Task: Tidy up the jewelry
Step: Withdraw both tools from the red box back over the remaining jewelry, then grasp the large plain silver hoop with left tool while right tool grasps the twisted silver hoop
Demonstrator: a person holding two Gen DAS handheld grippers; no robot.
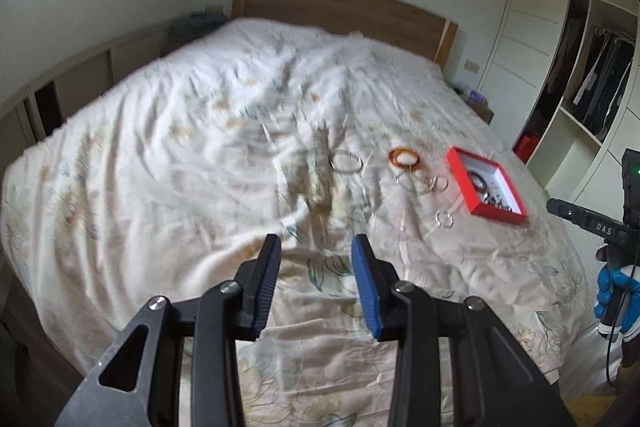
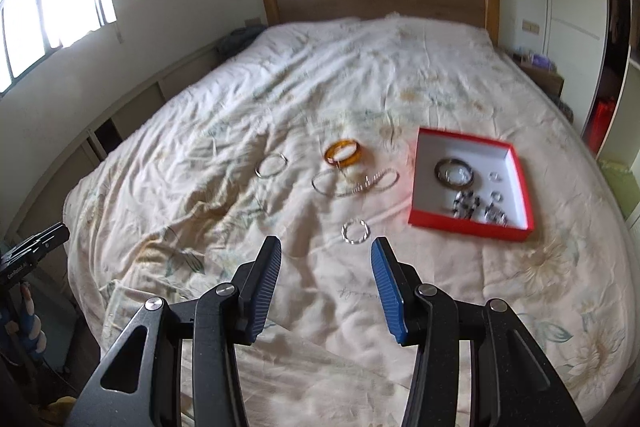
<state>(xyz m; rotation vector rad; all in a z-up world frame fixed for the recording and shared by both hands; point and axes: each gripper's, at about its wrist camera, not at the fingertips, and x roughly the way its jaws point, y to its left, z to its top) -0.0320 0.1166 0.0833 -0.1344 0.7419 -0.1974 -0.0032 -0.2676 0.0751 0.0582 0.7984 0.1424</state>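
Bed (image 2: 240, 107): bare quilt from 9 to 12 o'clock; red box (image 2: 516, 163) at 2, clear of the edge. Left gripper (image 1: 316, 243), right gripper (image 2: 326, 247): tilted down, jaws apart, empty.

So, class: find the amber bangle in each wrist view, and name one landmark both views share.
Left wrist view: amber bangle lies right of centre on the bedspread, left of the red box.
Right wrist view: amber bangle lies near centre, left of the red box.
Shared landmark: the red box.
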